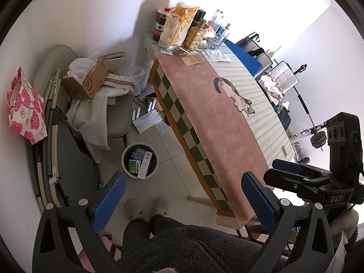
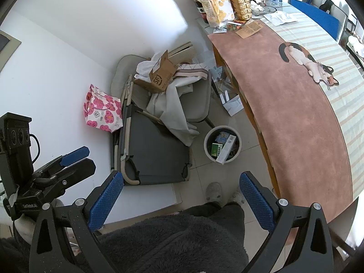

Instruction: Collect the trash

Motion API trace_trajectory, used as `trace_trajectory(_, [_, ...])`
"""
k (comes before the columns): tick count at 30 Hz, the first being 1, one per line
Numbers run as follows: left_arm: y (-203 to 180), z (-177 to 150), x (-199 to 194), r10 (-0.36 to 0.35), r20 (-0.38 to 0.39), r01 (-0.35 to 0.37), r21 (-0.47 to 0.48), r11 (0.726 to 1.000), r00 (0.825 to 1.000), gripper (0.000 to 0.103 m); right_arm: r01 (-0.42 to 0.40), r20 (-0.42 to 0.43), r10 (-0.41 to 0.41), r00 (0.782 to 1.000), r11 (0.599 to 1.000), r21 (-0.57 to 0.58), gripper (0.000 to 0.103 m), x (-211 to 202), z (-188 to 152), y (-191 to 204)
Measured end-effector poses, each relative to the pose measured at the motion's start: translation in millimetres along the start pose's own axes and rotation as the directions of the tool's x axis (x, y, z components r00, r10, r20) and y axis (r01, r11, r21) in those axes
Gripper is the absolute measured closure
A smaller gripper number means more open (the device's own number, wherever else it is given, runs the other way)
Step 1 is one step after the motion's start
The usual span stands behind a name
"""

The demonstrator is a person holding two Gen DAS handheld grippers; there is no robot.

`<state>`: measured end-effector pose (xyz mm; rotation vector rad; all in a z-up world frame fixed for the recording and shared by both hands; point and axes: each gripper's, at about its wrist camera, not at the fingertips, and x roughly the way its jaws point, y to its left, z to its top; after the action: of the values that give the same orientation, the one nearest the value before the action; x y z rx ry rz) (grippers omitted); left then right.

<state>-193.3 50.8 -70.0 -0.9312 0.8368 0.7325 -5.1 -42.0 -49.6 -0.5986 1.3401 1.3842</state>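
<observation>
Hovering above bin [image 1: 139, 160], both hand-held grippers wide open, empty.
Left hand-held gripper [image 1: 184, 202], right hand-held gripper [image 2: 179, 201]; floor papers [image 1: 147, 119] likely light, floppy, pinch an edge.

Trash bin [image 1: 139, 160] — boxes inside

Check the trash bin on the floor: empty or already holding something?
Holding something. The trash bin stands upright beside the table, with a green box and a white carton inside.
</observation>
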Motion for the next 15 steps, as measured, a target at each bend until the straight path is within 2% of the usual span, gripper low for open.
trace_trajectory(15, [2.1, 0.8, -0.3, -0.003, -0.004, 0.003, 0.001, 1.000, 1.000, 0.000, -0.001, 0.001, 0.001, 1.000, 1.000, 0.002, 0.000, 0.4, 0.8, 1.9])
